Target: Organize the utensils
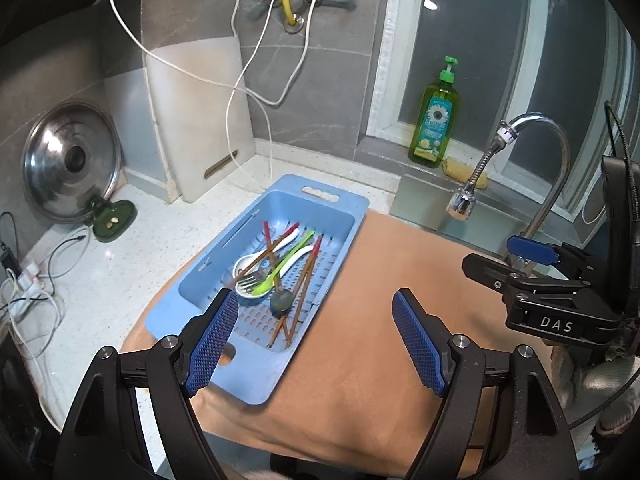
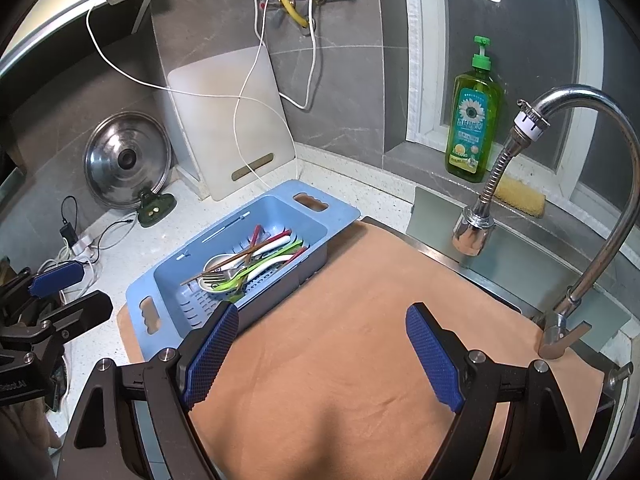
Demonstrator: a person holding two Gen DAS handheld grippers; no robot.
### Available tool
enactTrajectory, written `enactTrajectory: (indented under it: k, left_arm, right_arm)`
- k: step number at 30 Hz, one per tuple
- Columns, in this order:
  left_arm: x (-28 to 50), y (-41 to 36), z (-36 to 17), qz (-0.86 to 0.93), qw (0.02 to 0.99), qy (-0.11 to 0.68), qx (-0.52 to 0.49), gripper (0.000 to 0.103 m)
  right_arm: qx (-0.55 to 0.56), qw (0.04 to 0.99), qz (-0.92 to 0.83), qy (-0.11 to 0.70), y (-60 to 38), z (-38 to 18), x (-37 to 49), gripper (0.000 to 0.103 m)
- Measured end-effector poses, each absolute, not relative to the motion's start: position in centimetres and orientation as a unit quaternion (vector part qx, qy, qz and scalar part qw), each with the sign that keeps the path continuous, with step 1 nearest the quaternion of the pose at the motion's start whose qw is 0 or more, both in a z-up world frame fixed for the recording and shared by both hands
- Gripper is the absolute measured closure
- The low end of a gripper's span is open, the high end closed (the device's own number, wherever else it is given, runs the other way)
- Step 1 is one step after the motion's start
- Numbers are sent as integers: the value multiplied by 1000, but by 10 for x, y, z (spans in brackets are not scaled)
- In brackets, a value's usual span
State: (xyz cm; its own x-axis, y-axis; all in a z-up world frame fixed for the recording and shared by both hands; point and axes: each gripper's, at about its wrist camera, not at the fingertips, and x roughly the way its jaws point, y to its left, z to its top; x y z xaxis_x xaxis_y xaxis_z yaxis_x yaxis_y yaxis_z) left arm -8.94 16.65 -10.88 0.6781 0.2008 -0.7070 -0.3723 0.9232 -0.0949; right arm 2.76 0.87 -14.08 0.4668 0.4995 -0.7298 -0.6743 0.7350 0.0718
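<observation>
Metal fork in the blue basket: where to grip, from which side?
Grip the fork at its tines end, the only clearly exposed part, resting on the white spoon's bowl. Its handle runs under crossed chopsticks. Probably come from above with the open left gripper, fingers straddling the neck.

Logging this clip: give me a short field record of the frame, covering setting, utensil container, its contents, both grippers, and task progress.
setting: kitchen counter beside a sink, orange mat in front
container: blue slotted basket, partly on the mat
contents: jumbled chopsticks, white spoons, metal fork, green utensil
left gripper: open, empty, above the basket's near end
right gripper: open, empty, over the mat
nearby: faucet, dish soap bottle, pot lid, cutting board
progress: nothing picked up yet
</observation>
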Motion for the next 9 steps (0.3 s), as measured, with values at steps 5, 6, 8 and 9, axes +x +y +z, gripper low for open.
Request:
enactTrajectory:
  k: [5,6,8,9]
  left_arm:
    - [-91,169,-110,156,908,366,-133,23]
    - [-93,167,-108,155,912,358,-127,23]
    - [-93,160,-105,162,917,349,-101,23]
    - [-92,159,-105,164,917,351,-97,23]
  right_arm:
    - [-117,849,343,384,8,-142,30,20]
    - [-117,850,342,384,8,-142,30,20]
    - [-116,849,341,385,7,-143,31,20]
    - [-116,849,341,387,7,-144,32,20]
